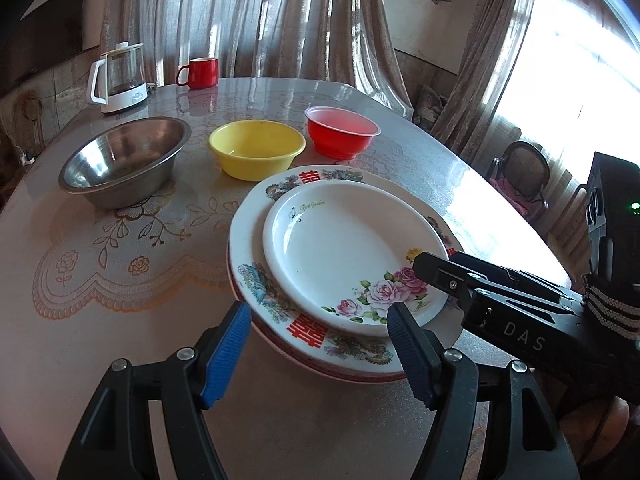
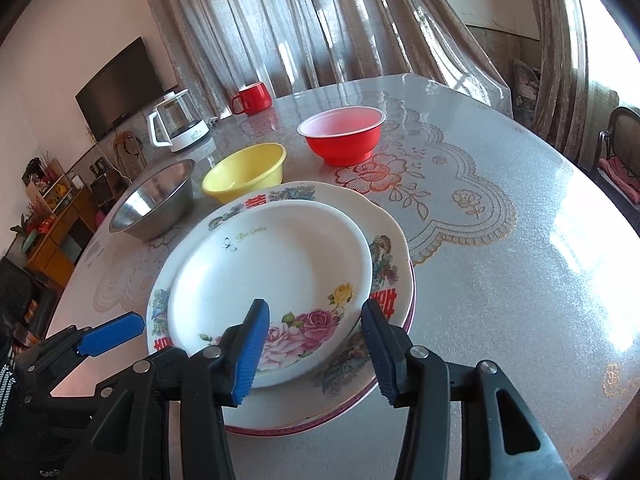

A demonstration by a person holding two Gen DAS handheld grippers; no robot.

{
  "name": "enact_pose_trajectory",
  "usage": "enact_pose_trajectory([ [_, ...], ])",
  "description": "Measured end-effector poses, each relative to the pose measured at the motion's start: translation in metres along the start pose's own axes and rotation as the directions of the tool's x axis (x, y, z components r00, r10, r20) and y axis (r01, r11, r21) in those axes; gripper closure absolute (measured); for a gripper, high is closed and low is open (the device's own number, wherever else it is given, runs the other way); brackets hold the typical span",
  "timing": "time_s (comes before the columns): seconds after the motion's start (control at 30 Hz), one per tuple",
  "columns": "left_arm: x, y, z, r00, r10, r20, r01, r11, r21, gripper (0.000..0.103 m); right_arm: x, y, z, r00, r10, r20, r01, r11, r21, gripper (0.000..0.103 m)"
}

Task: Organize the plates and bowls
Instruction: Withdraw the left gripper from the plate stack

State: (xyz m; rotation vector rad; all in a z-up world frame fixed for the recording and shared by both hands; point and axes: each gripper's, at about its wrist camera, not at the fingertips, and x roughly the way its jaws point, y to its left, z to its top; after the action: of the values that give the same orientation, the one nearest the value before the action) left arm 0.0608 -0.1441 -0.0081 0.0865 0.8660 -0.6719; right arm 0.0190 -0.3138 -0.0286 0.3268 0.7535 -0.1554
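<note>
A small white rose plate [image 1: 352,248] [image 2: 272,276] lies on top of a larger plate with red characters [image 1: 280,308] [image 2: 384,264], which rests on a plate with a red rim. Behind stand a steel bowl [image 1: 124,160] [image 2: 154,204], a yellow bowl [image 1: 256,148] [image 2: 246,172] and a red bowl [image 1: 342,132] [image 2: 342,136]. My left gripper [image 1: 320,344] is open at the stack's near edge, holding nothing. My right gripper [image 2: 316,352] is open over the rose plate's near rim, holding nothing; it also shows in the left wrist view [image 1: 436,272].
A glass kettle [image 1: 120,80] [image 2: 178,124] and a red mug [image 1: 200,72] [image 2: 252,98] stand at the table's far side. The lace-patterned tablecloth [image 1: 120,264] [image 2: 480,216] covers the round table. A chair [image 1: 520,176] stands at the right, curtains behind.
</note>
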Motion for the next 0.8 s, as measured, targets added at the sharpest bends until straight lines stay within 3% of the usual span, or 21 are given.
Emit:
enact_pose_trajectory([
  [0.27, -0.015, 0.025, -0.002, 0.993, 0.111, 0.03, -0.109, 0.992, -0.063, 0.022, 0.0, 0.002, -0.001, 1.0, -0.002, -0.003, 0.002, 1.0, 0.005, 0.05],
  [0.57, -0.029, 0.063, -0.012, 0.974, 0.217, 0.062, -0.203, 0.963, -0.175, 0.013, -0.005, 0.01, -0.003, 1.0, 0.004, 0.016, -0.004, 1.0, -0.002, 0.041],
  [0.8, -0.035, 0.088, -0.022, 0.964, 0.258, 0.068, -0.233, 0.939, -0.252, 0.013, -0.011, 0.018, 0.002, 0.999, -0.007, 0.045, 0.007, 1.0, -0.019, 0.039],
])
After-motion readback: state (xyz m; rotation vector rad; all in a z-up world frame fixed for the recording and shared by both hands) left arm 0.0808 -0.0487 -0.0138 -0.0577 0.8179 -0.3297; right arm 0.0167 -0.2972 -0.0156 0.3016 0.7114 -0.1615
